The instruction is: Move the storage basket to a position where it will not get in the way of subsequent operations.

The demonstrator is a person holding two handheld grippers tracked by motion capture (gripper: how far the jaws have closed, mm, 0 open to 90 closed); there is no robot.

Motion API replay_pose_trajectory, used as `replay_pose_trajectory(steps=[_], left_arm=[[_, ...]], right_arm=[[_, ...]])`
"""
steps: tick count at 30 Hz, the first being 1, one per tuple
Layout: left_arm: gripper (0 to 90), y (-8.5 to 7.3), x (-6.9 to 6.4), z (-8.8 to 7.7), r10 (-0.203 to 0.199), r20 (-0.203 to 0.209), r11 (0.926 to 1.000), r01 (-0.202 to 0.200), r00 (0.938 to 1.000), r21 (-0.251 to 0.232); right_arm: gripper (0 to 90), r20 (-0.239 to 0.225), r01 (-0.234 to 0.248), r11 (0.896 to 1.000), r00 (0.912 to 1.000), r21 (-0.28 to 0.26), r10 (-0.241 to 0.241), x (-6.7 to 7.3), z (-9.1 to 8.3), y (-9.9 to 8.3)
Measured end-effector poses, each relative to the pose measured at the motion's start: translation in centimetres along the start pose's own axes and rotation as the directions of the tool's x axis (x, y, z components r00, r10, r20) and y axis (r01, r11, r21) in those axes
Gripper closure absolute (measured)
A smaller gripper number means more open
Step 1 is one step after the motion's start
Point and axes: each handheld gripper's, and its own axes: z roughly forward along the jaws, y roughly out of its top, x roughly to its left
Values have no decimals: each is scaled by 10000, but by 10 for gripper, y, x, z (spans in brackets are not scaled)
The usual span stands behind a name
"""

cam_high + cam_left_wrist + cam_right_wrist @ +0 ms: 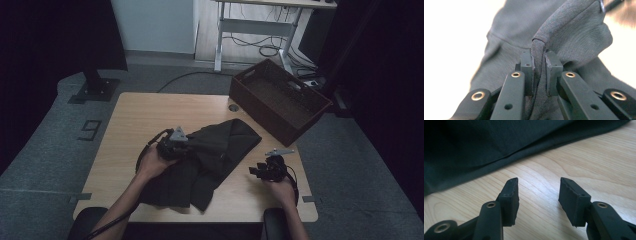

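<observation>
A wooden table (135, 125) carries a dark cloth (220, 145); a brown basket (280, 100) sits at the cloth's far right

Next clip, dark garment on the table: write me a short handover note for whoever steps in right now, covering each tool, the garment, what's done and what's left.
Left tool: shut on a raised fold of the dark garment, cloth pinched between its pads.
Right tool: open with nothing between the pads, low over bare table beside the garment's edge.
Garment: lies crumpled and partly folded mid-table, in front of the person. The brown basket sits at the far right corner; nothing is visible inside it.
Done: one grip on the cloth.
Left: probably take a second hold with the right tool, finish folding; the basket may be where it goes.
</observation>
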Motion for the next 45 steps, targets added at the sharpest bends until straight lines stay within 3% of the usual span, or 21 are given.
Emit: replay_pose_trajectory(steps=[5,8,13,18,21,24,33,37,42,45], left_arm=[[802,16,20,-13,-525,-514,9978,502,9973,-443],[803,20,29,-12,-842,-618,9952,809,9945,-545],[803,22,35,-8,-988,-656,9943,958,9929,-475],[803,19,37,-8,-1083,-760,9931,1043,9912,-538],[804,17,40,-9,-1173,-939,9918,1118,9887,-611],[805,15,45,-12,-1392,-1232,9884,1303,9826,-777],[809,7,67,-31,-2187,-1986,9729,1978,9554,-1198],[810,1,77,-39,-2482,-2146,9657,2237,9446,-1322],[810,-13,91,-44,-2966,-2363,9534,2724,9253,-1299],[810,-26,100,-40,-3200,-2551,9473,3044,9124,-996]], right_arm=[[589,-361,157,9999,9992,-15,-157,11,5,5],[659,-652,438,9990,9969,21,-436,23,12,11],[731,-1010,756,9971,9920,-24,-755,44,31,22],[747,-997,1014,9947,9901,193,-990,57,55,28],[836,-814,1026,9939,9918,415,-990,60,62,26],[895,-568,1182,9912,9918,597,-1149,59,61,27],[900,342,1729,9779,9834,1172,-1780,52,45,22],[900,616,1618,9780,9834,1314,-1710,38,36,19],[900,964,1371,9797,9837,1466,-1521,18,27,18],[900,1155,1076,9836,9854,1448,-1248,4,23,19]])
